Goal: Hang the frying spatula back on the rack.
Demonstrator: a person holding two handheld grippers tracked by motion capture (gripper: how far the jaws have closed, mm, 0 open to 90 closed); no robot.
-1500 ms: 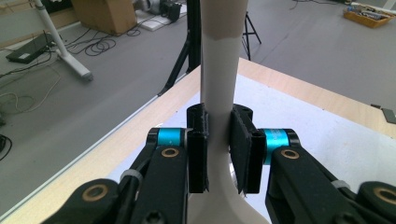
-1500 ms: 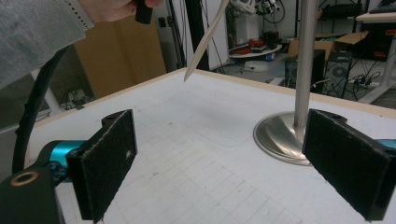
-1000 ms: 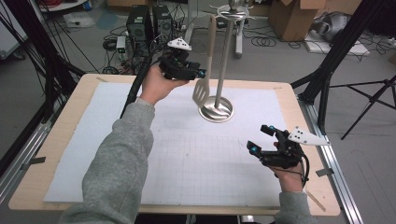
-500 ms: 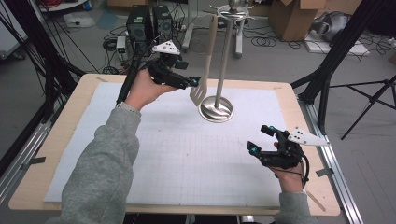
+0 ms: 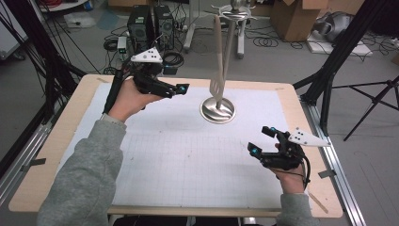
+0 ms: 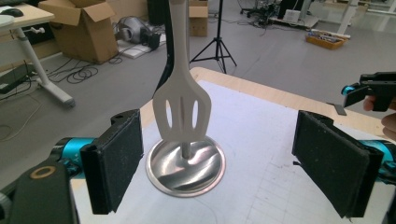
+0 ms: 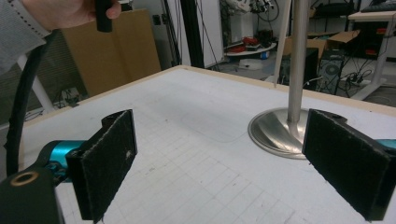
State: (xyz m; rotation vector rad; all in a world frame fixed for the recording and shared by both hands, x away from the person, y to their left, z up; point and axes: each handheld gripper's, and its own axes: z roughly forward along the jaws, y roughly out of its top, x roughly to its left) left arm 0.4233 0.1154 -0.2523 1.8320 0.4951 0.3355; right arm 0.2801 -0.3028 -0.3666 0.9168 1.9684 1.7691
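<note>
Cream spatula [image 5: 217, 70] hangs freely on the steel stand [image 5: 218, 109]; left gripper [image 5: 176, 89], jaws just opened, holds nothing; right gripper [image 5: 259, 140] gapes empty.

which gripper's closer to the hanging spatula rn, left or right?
Left. The left gripper sits just beside the spatula, jaws open and apart from it, the blade ahead between them in its own view. The right gripper rests near the table's front right, well off.

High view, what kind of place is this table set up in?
Most likely a robotics lab or workshop used for recording. Computer towers and loose cables sit on the floor behind the table, cardboard boxes stand nearby, and black frame posts flank the table.
</note>
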